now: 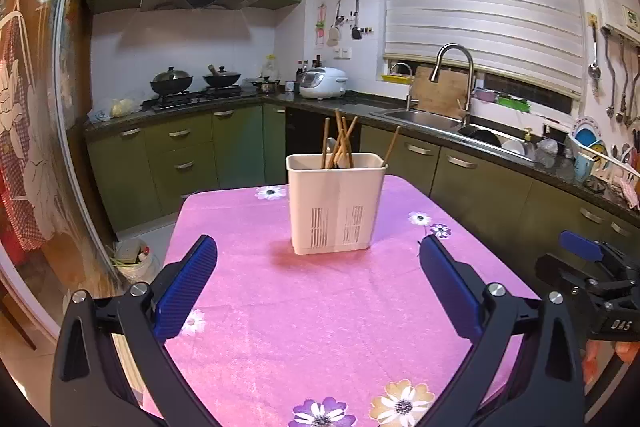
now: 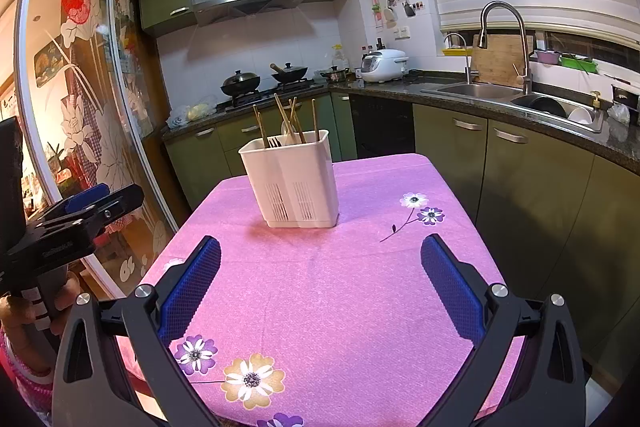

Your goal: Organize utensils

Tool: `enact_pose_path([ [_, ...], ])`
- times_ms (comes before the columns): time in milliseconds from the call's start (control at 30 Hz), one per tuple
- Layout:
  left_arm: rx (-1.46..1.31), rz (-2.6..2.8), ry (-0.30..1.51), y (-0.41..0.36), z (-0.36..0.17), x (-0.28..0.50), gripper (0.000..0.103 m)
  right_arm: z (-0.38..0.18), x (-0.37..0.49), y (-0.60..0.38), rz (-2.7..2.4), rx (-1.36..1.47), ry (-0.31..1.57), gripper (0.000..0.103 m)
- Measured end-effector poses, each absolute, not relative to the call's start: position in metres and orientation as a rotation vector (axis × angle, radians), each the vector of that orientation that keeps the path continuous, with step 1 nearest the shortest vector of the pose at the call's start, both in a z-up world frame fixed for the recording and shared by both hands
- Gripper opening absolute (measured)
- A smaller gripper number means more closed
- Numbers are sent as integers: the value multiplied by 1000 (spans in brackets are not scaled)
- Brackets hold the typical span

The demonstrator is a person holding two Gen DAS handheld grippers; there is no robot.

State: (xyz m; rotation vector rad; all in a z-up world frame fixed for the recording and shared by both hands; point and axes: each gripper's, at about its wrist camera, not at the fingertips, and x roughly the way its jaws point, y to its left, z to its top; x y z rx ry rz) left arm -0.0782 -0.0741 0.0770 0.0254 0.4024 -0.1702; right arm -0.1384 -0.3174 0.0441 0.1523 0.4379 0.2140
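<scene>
Jaws of both the left gripper and right gripper stood spread wide and held nothing, poised above the table with its pink floral cloth. White utensil holder, upright near the table's far edge and well apart from both grippers, contained wooden chopsticks, a spoon and a fork. Sink and stove lined the counter behind.
</scene>
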Motion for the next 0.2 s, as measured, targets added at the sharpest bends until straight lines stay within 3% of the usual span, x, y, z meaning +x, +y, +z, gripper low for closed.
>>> enact_pose_path([
  [200,30,-163,424,-72,73,-75,96,45,-138,-317,212,154,438,99],
])
